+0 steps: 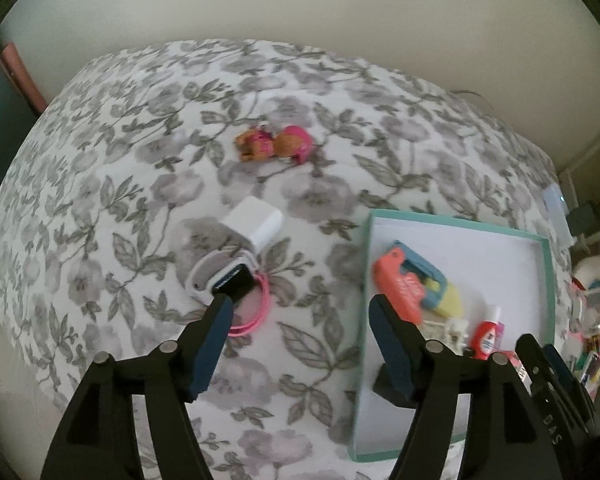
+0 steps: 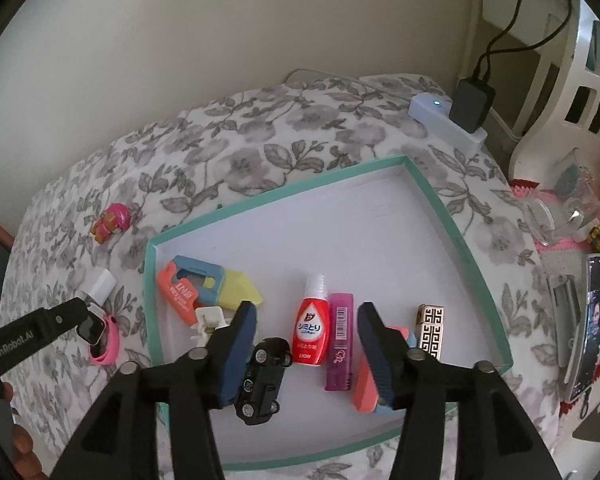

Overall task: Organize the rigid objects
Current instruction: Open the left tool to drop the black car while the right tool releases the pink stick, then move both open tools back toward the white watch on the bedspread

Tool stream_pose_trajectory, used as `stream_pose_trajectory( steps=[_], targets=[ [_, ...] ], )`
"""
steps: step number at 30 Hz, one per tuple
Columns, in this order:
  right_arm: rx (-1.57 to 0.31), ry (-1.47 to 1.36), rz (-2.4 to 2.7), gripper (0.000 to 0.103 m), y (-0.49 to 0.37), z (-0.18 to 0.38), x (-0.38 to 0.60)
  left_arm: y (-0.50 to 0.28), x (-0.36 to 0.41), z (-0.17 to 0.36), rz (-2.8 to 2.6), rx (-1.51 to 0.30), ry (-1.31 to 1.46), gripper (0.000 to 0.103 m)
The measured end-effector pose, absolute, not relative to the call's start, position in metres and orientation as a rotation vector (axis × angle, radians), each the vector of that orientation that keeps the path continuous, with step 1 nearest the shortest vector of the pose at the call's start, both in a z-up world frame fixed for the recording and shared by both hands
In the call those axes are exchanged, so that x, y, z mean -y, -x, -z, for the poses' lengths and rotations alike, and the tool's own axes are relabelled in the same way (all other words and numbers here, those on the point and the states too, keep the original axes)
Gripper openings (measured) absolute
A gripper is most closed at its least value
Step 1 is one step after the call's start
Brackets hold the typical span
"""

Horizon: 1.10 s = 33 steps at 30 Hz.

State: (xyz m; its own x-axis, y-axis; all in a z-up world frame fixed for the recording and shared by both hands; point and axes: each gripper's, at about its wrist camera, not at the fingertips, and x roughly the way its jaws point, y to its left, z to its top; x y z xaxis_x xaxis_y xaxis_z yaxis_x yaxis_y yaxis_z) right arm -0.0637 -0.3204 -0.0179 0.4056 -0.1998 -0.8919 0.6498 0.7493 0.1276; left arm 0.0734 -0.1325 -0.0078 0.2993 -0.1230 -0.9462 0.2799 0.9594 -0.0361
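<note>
Right now I judge the sorting is partway done: several small things already lie inside the teal-rimmed box [image 2: 440,208], and three remain out on the floral cloth [image 1: 100,200] to the box's left. My left gripper [image 1: 300,316] hangs with its jaws spread wide and empty, its left fingertip just at the smartwatch [image 1: 234,278], which I take to be the next pick. My right gripper [image 2: 306,332] is likewise apart and holding nothing, poised over the box's near edge above the black toy car [image 2: 264,380].

The smartwatch has a dark square face and a pale band, and lies against a pink loop [image 1: 256,312], with a white charger block [image 1: 254,222] just beyond it and a pink-and-orange toy figure [image 1: 274,144] farther from the box. Next I would need to centre the jaws across the watch body, avoiding the loop, close, and carry it rightward into the box's bare floor.
</note>
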Motion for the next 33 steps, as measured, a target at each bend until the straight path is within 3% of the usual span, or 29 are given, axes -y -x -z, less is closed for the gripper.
stream_pose_trajectory(
  steps=[1,17,18,19,20,33],
  targets=[
    [-1.021,-0.505,0.565,0.065,0.064,0.018,0.320,-0.075,0.130,0.009,0.262,-1.242,-0.142,0.084],
    [-1.029,-0.465,0.561,0.098,0.052,0.025,0.309,-0.111,0.062,0.018,0.135,-1.270,-0.017,0.086],
    [-1.025,-0.464,0.558,0.099,0.051,0.025,0.308,-0.115,0.053,0.018,0.114,-1.268,-0.004,0.090],
    [-1.025,-0.464,0.558,0.100,0.051,0.025,0.308,-0.118,0.047,0.018,0.101,-1.267,0.008,0.097],
    [-1.020,-0.464,0.554,0.100,0.050,0.024,0.307,-0.122,0.037,0.018,0.085,-1.263,0.025,0.097],
    [-0.931,-0.429,0.419,0.101,0.016,-0.002,0.258,-0.144,-0.030,0.015,-0.013,-1.238,0.102,0.097]
  ],
)
